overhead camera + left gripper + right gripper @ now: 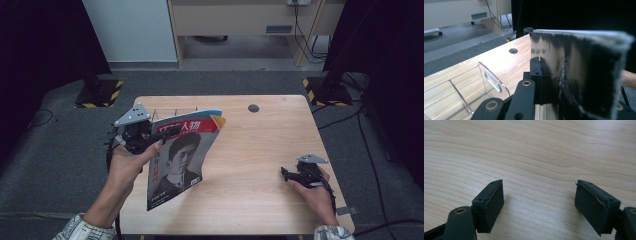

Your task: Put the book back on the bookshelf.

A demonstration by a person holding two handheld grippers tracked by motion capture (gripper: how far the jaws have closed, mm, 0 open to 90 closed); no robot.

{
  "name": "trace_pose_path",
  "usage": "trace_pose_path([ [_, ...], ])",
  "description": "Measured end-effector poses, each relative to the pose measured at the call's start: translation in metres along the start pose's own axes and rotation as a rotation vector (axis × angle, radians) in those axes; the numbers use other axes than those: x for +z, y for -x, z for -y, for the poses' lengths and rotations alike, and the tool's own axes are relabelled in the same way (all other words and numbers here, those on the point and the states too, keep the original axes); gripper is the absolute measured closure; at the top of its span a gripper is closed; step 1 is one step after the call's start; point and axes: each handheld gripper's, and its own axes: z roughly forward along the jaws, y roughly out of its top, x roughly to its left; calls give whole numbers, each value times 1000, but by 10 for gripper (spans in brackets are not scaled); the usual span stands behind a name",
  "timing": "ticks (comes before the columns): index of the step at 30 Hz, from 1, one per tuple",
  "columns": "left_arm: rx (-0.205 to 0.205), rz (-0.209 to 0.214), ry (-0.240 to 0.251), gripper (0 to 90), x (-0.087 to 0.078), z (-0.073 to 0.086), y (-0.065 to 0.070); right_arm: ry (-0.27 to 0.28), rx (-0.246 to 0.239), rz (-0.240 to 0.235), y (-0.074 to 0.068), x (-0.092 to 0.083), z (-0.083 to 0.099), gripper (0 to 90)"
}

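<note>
My left gripper (159, 136) holds a magazine (182, 160) by its top left edge, lifted and tilted above the left half of the wooden table (260, 150). The cover has a red title band and a black-and-white portrait. In the left gripper view the jaws (543, 72) are shut on the blurred, dark magazine (579, 75). My right gripper (285, 174) rests low over the table's right side. In the right gripper view it (539, 205) stands open, with bare wood between the fingers.
A clear acrylic rack (461, 87) with dividers stands on the table's far left, just behind the magazine (172, 111). A round cable hole (253, 108) sits near the far edge. Black stands with striped bases flank the table.
</note>
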Motion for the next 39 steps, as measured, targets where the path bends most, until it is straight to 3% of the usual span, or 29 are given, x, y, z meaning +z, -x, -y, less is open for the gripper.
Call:
trace_pose_path([
  [39,-35,-71,19,867,-45,14,-28,1,0,0,0,0,0,235],
])
